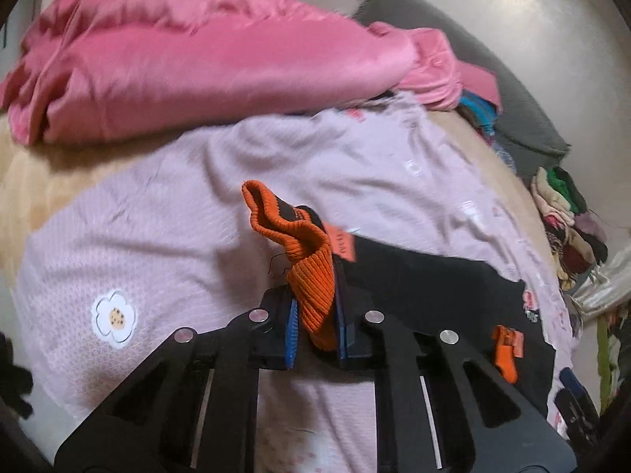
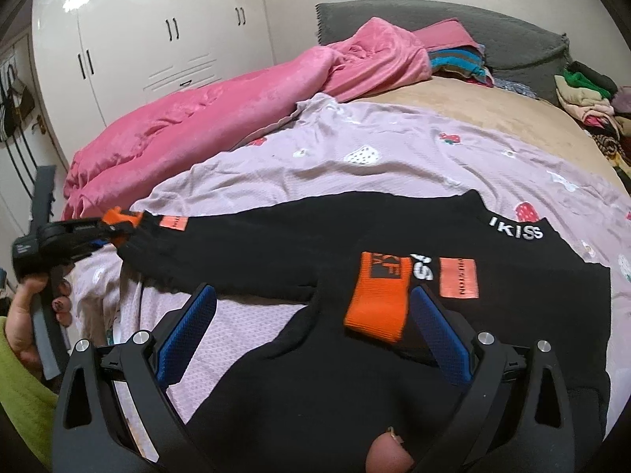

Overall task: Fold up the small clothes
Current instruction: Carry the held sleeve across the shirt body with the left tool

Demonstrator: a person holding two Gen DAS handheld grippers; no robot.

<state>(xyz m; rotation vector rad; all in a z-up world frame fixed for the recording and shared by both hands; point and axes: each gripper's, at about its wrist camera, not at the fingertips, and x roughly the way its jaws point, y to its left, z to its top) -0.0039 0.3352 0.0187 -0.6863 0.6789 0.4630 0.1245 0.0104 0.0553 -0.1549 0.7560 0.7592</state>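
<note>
Orange ribbed knit is what my left gripper (image 1: 315, 315) holds now: its two blue pads are pressed together on the orange ribbed cuff (image 1: 311, 276) at the end of one sleeve of the small black sweatshirt (image 2: 355, 244). In the right wrist view I see this same cuff (image 2: 120, 218) lifted a little above the bed, with the sleeve stretched out to the left.

My right gripper (image 2: 311, 323) has its blue pads wide apart and holds nothing. It hangs just over the other orange cuff (image 2: 376, 299), which lies already folded across the chest of the sweatshirt, near the salmon-coloured label (image 2: 458, 278).

The sweatshirt lies flat on a pale lilac sheet with strawberry and flower prints (image 2: 355, 149), which covers the middle of the bed. A rumpled pink plush blanket (image 2: 189, 118) is behind it and a pile of mixed clothes (image 2: 587, 98) is far at the right edge, well apart from my work.

I judge that the step in hand is to bring the left sleeve over the chest, like the first one. To do it well, I think I should keep the cuff firmly pinched and carry it low and slowly, so that the sleeve lays down straight and does not twist. The fold line should fall at the shoulder seam. My open right gripper can press the body of the sweatshirt, so the cloth does not slide on the smooth sheet. I should let go of the cuff only when it rests flat beside the other one.
</note>
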